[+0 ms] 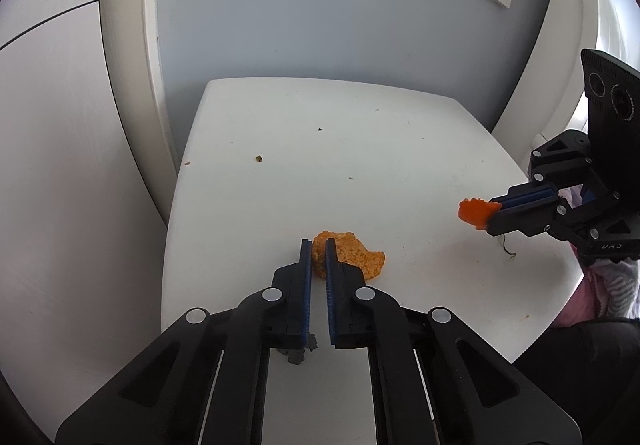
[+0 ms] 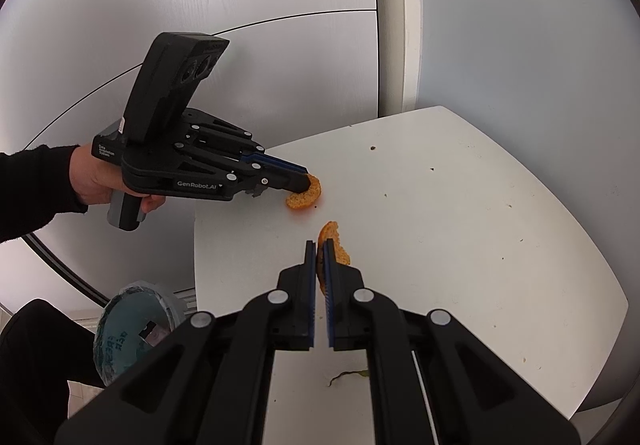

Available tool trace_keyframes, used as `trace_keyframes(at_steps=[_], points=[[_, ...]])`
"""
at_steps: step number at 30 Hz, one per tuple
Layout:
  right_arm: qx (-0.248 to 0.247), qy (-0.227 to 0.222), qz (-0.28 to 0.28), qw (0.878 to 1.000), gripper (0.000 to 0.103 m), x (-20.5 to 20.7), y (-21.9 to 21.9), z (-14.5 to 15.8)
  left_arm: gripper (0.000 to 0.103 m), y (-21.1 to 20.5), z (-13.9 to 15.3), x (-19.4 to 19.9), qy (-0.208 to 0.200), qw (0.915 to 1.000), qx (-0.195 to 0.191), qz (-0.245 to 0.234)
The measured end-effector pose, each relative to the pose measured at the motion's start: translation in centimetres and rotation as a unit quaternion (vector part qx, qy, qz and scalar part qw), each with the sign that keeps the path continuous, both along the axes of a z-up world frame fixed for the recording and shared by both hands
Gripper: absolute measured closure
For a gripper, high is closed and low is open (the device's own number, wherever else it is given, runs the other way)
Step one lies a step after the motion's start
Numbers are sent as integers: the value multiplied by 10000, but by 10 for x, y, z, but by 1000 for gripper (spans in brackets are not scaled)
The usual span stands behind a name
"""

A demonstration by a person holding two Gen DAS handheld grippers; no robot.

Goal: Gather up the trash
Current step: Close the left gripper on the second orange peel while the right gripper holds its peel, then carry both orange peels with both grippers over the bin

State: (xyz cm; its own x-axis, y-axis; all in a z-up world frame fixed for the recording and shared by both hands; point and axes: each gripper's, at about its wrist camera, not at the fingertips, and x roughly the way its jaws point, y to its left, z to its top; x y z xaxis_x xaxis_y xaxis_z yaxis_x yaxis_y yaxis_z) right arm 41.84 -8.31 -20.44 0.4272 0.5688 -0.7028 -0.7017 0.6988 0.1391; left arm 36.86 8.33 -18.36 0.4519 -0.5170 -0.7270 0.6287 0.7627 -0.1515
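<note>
Right wrist: peel (image 2: 334, 245) upright (edge-on).

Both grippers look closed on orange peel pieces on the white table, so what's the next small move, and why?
Probably lift the left gripper straight up a little. It is shut on the orange peel piece that still rests on the white table, while the right gripper already holds its own orange peel piece above the surface. A teal-lined bin stands below the table's edge.

The left gripper (image 2: 306, 181), gripped by a hand (image 2: 94, 177) at frame left, is clamped; the right gripper (image 2: 320, 245), lower centre, is likewise clamped.
</note>
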Motion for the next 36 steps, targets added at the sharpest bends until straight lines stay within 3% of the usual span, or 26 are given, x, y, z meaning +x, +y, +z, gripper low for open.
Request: trace_keyframes(at_steps=[14, 22, 27, 36], points=[[140, -100, 96, 9998, 97, -15, 1, 19, 101, 1, 33, -30, -189, 9997, -83, 132], [387, -164, 636, 9971, 97, -48, 32, 39, 101, 36, 65, -87, -373, 9962, -28, 783], [523, -133, 1171, 9917, 97, -75, 66, 45, 101, 71, 76, -141, -391, 9892, 165, 1405], [574, -17, 2319, 9710, 97, -140, 138, 48, 101, 128, 88, -247, -361, 9637, 476, 2601]])
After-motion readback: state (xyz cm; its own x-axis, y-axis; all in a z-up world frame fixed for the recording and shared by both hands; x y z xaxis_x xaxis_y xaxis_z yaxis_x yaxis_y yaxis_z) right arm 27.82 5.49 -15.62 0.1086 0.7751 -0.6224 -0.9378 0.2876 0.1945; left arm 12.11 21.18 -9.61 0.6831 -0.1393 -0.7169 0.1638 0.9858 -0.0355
